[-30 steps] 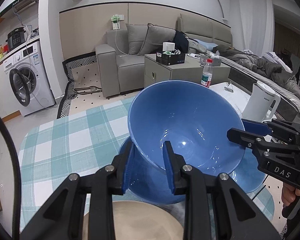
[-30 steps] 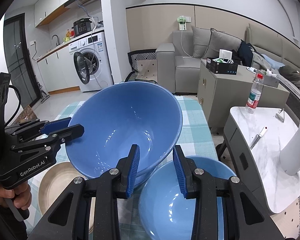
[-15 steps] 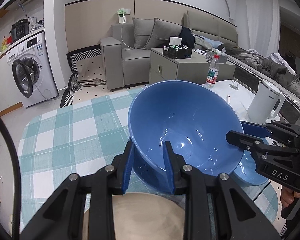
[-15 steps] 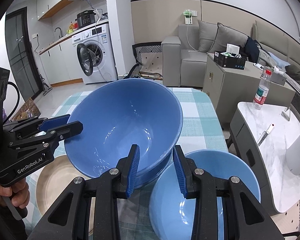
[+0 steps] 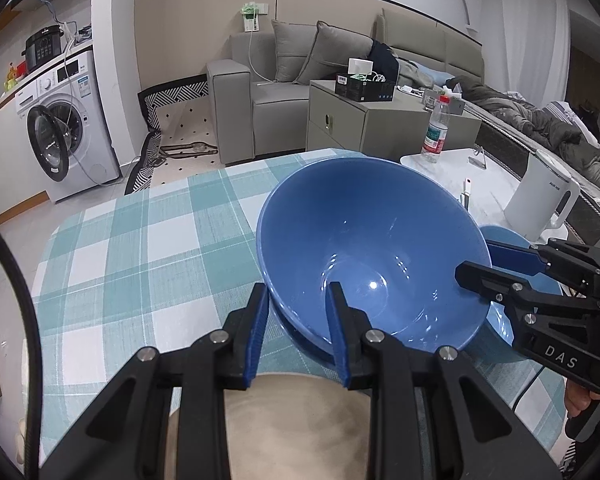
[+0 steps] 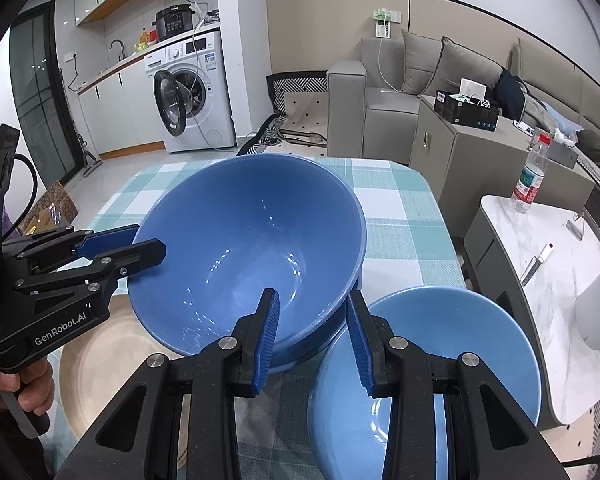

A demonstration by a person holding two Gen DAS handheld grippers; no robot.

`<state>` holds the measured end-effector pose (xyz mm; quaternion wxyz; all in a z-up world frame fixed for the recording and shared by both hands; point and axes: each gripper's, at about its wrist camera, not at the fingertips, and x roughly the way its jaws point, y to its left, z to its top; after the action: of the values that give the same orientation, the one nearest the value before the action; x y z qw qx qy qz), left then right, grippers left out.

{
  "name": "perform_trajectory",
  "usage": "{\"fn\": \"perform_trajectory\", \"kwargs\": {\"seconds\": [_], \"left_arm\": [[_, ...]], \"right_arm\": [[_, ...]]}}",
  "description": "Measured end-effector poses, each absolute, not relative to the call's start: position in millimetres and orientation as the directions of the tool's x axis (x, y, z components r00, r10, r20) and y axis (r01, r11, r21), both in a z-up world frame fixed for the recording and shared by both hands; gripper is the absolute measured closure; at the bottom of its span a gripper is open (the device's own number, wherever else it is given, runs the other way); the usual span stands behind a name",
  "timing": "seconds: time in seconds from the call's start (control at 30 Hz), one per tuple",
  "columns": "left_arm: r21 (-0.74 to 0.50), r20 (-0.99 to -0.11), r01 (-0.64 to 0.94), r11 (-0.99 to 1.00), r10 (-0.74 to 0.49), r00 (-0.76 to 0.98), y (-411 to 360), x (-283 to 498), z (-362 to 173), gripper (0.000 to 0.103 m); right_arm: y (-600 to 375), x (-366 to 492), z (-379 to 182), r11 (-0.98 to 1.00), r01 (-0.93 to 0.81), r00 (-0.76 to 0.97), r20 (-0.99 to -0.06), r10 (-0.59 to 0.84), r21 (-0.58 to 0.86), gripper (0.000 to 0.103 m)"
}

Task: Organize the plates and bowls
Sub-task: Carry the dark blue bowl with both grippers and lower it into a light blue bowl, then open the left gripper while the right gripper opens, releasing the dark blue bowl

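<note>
A checked teal cloth (image 5: 148,248) covers the bench in a living room with a grey sofa (image 5: 284,80) and washing machine (image 6: 188,92) behind. My left gripper (image 5: 296,312) has its fingers pinching the near rim of the big blue bowl (image 5: 372,256), and my right gripper (image 6: 312,320) pinches the rim on the other side. The bowl tilts just above the bench, between a beige plate (image 6: 100,368) and a lighter blue plate (image 6: 452,344).

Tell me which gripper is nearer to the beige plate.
Left. The left gripper, clamped on the dark blue bowl, hangs right over the beige plate. The right gripper grips the bowl's opposite rim, beside the light blue bowl.
</note>
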<state>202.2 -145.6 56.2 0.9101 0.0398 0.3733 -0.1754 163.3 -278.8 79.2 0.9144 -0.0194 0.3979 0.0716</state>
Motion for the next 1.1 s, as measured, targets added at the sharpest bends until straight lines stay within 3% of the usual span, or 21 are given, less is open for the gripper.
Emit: {"fn": "perform_trajectory", "kwargs": {"seconds": [1.1], "left_arm": [[-0.037,-0.735,0.350,0.936,-0.263,0.625,-148.7,206.9,31.7,0.076]], "right_arm": [[-263.7,164.2,58.5,0.986,-0.147,0.654,-0.755,0.040,-0.075,0.067]]}}
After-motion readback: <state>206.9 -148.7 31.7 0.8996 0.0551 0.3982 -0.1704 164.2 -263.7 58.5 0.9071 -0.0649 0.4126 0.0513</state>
